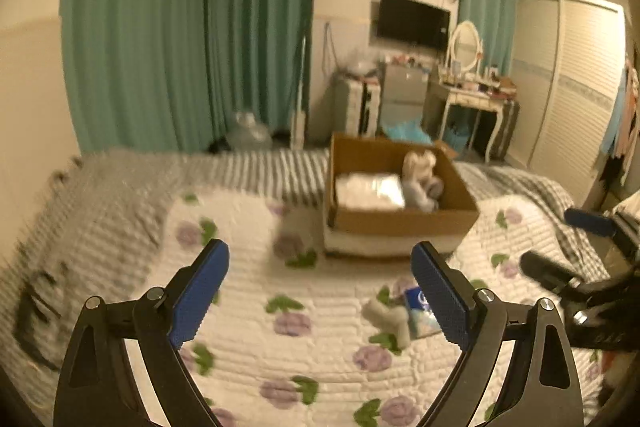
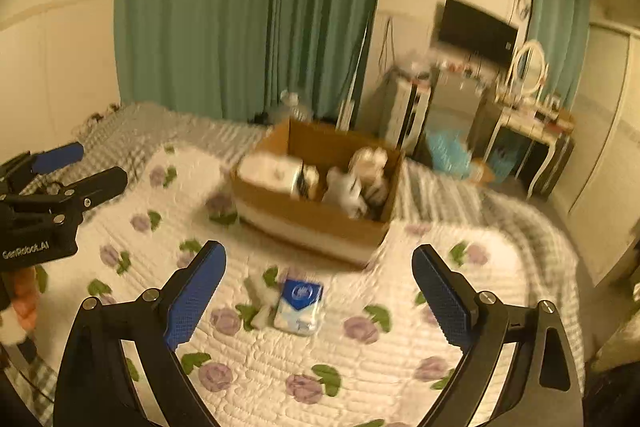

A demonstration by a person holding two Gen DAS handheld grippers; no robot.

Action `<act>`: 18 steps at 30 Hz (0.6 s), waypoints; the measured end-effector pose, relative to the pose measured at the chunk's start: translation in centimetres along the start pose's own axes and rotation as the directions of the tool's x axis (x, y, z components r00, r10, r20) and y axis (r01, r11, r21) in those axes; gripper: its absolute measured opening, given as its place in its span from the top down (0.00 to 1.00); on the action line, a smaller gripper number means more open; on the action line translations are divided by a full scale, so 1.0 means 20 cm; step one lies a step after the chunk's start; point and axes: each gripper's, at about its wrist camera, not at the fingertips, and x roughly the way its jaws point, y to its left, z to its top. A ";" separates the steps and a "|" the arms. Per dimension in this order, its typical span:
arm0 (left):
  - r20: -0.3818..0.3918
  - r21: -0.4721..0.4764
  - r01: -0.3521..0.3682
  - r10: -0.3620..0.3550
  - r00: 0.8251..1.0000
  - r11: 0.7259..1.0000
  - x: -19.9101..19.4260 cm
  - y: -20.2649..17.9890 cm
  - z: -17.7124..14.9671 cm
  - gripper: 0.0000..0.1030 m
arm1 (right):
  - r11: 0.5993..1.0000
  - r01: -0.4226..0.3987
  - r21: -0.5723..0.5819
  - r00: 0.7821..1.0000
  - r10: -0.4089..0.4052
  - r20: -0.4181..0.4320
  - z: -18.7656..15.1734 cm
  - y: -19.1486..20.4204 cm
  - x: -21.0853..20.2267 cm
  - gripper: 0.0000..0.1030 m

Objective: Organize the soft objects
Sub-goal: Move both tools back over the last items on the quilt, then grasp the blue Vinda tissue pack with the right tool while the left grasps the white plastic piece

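Currently both grippers are hovering over a bed spread with a white quilted cover printed with purple flowers and green leaves (image 2: 280, 367). Left gripper (image 1: 320, 291): its blue-padded fingers (image 1: 200, 291) are standing wide apart with nothing between them. Right gripper (image 2: 320, 291): fingers (image 2: 440, 295) likewise spread wide and gripping nothing. A small blue-and-white soft packet (image 2: 299, 305) is lying flat on the cover, ahead of the right gripper and between the lines of its fingers, not touched by either. A pale grey-white soft item (image 2: 262, 303) is lying against the packet's left edge; its exact kind is too blurred to tell. Further back on the bed an open brown cardboard box (image 2: 312, 223) is sitting, holding a folded white bundle (image 1: 370, 191) on one side and a light-coloured plush toy (image 1: 420, 175) on the other. Teal curtains (image 2: 248, 7) are hanging behind the bed.
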 end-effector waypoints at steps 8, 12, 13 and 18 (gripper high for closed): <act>-0.124 -0.019 -0.030 0.027 0.992 0.999 0.39 -0.01 -0.21 0.09 | 0.999 -0.032 0.017 0.979 0.035 -0.199 -0.28 0.01 0.64 0.10; -0.200 -0.034 -0.033 0.026 0.979 0.999 0.55 -0.01 -0.31 0.09 | 0.997 -0.073 0.007 0.951 0.072 -0.301 -0.43 0.02 0.84 0.20; -0.212 -0.035 -0.036 0.028 0.977 0.999 0.58 -0.01 -0.33 0.09 | 0.997 -0.081 0.007 0.944 0.079 -0.322 -0.46 0.02 0.88 0.21; -0.275 -0.021 -0.040 0.033 0.961 0.999 0.64 -0.06 -0.42 0.09 | 0.993 -0.116 -0.003 0.927 0.107 -0.359 -0.52 0.04 1.00 0.38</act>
